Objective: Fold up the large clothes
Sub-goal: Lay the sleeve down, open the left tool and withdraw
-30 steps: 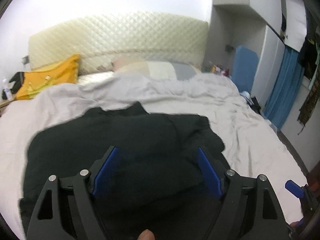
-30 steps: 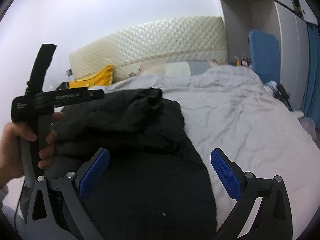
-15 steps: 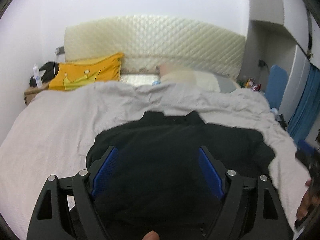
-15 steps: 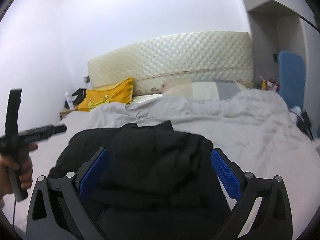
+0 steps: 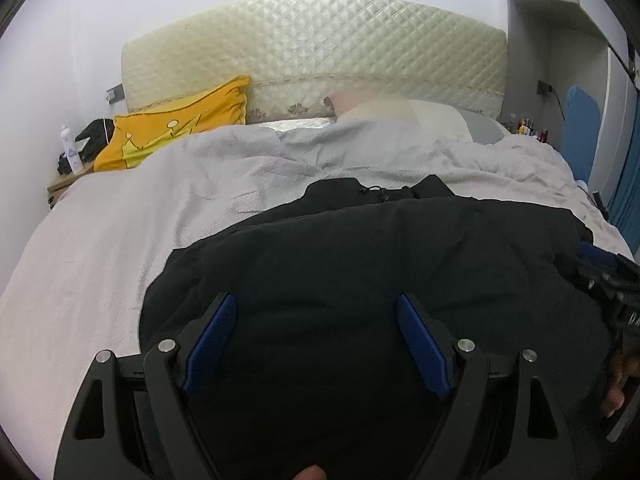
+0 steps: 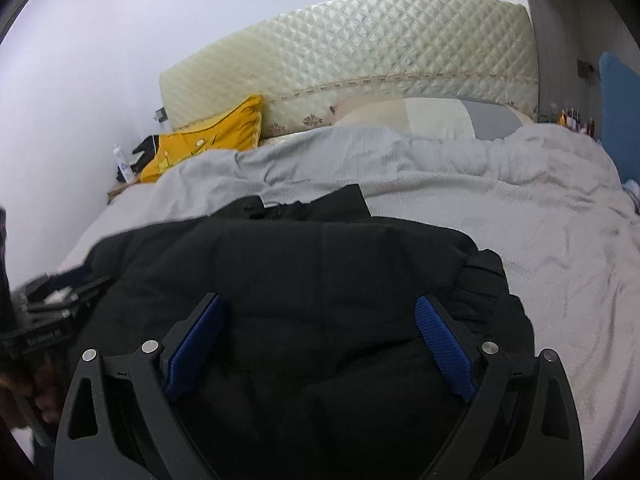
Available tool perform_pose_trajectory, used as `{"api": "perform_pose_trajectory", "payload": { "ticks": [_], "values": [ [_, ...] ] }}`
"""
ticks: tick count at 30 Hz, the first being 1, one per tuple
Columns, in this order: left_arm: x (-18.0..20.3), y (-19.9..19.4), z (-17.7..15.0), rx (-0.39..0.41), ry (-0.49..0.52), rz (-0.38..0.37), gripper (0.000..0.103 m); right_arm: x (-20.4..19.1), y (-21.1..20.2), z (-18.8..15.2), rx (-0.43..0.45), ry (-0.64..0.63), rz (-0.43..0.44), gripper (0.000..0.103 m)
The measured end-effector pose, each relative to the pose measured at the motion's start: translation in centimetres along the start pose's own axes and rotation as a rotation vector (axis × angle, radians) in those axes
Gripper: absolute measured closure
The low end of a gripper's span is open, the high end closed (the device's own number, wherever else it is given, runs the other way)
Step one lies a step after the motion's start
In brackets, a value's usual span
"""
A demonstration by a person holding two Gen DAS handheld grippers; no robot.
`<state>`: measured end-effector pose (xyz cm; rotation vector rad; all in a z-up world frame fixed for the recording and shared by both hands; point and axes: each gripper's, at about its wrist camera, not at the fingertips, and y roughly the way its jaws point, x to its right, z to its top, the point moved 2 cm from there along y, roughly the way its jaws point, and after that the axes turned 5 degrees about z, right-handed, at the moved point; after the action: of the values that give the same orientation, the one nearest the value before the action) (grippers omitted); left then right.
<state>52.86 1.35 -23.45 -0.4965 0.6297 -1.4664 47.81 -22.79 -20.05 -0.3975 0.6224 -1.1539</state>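
Note:
A large black garment point(image 5: 380, 248) lies crumpled on the light grey bed cover point(image 5: 120, 240), its collar toward the headboard. My left gripper point(image 5: 314, 300) hovers open over the garment's near left part, nothing pinched between its blue pads. My right gripper point(image 6: 319, 299) hangs over the garment point(image 6: 300, 256) nearer its right side; its jaws are closing, with fabric below them but not pressed by the pads. Each gripper shows at the edge of the other's view: the right gripper point(image 5: 600, 276) and the left gripper point(image 6: 48, 300), each held by a hand.
A quilted cream headboard point(image 5: 320, 52) stands at the far end with a yellow pillow point(image 5: 180, 128) and a pale pillow point(image 5: 400, 116). A bedside table with a bottle point(image 5: 68, 148) sits at the left. A blue panel point(image 5: 582, 128) stands at the right. Bed cover point(image 6: 540, 220) spreads right of the garment.
Both grippers have swung leftward and sunk toward the garment, which now fills the middle of both views. The right jaws have narrowed a little.

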Motion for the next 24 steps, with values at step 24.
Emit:
{"api": "perform_pose_trajectory", "payload": {
  "ticks": [24],
  "values": [
    [-0.1, 3.7, 0.0, -0.059, -0.048, -0.003, 0.015, 0.8, 5.8, -2.0, -0.098, -0.004, -0.049, 0.006]
  ]
}}
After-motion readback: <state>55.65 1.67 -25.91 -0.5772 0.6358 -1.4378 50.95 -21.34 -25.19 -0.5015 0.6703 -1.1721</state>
